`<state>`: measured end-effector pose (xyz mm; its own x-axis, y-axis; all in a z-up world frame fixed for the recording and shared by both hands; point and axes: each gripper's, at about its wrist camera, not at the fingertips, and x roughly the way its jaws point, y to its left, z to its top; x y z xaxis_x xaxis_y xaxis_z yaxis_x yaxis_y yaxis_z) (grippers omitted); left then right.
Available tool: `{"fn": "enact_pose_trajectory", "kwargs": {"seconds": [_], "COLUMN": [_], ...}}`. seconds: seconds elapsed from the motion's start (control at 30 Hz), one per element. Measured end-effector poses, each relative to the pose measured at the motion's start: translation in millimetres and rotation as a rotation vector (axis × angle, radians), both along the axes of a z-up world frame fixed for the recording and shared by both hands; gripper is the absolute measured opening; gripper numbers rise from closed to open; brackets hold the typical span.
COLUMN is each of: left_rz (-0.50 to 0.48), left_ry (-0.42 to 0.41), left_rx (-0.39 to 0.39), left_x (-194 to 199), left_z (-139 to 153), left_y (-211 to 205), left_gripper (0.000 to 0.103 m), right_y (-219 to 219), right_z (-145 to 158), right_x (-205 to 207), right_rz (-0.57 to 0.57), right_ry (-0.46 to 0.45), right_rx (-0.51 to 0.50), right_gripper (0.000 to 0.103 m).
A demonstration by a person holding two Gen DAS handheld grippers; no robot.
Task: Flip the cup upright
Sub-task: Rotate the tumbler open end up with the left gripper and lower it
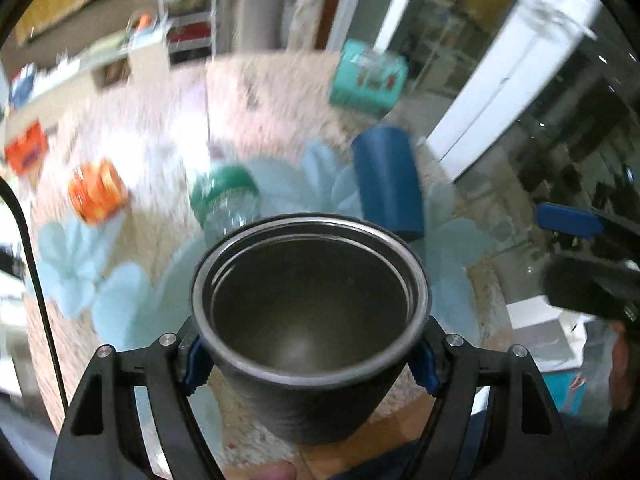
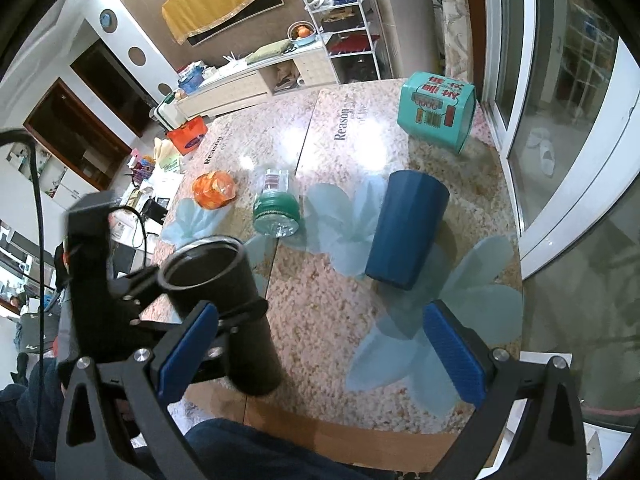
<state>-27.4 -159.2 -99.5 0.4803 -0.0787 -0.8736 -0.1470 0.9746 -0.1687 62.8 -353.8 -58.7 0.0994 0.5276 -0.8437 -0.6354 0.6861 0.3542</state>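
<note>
My left gripper (image 1: 308, 364) is shut on a tall black metal cup (image 1: 310, 308). Its open mouth faces the camera. In the right wrist view the same black cup (image 2: 224, 300) stands nearly upright in the left gripper (image 2: 172, 300), mouth up, above the table's front left part. My right gripper (image 2: 320, 352) is open and empty over the table's front edge. Its blue pads (image 2: 456, 356) are wide apart. The right gripper also shows at the right edge of the left wrist view (image 1: 580, 248).
A blue cup (image 2: 408, 228) stands upside down mid-table. A clear bottle with a green cap (image 2: 276, 208) lies beside an orange jar (image 2: 214, 190). A teal box (image 2: 438, 110) sits at the far right. The speckled table (image 2: 320, 320) has pale blue flower prints.
</note>
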Motion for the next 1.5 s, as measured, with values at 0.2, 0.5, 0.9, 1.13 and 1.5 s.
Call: {"fn": "enact_pose_trajectory", "kwargs": {"seconds": [0.2, 0.5, 0.9, 1.13, 1.5], "left_rz": [-0.042, -0.017, -0.047, -0.065, -0.147], "left_ry": [-0.127, -0.239, -0.261, -0.206, -0.054], "left_rx": [0.073, 0.143, 0.205, 0.103, 0.037], "left_x": [-15.6, -21.1, -28.3, -24.5, -33.3], "left_z": [15.6, 13.2, 9.0, 10.3, 20.4], "left_y": [-10.7, -18.9, -35.9, -29.1, -19.0], "left_gripper": [0.08, 0.081, 0.082, 0.103, 0.103], "right_y": [-3.3, -6.0, -4.2, -5.6, -3.5], "right_z": [0.9, -6.5, -13.5, -10.8, 4.0], "right_x": [-3.5, -9.5, -15.5, -16.6, -19.3], "right_rz": [-0.002, 0.004, -0.001, -0.008, -0.032], "right_ry": [-0.003, 0.016, 0.038, 0.03, 0.031], "right_rx": [0.007, -0.004, -0.027, -0.021, -0.002], "right_gripper": [0.103, 0.103, 0.103, 0.103, 0.103]}}
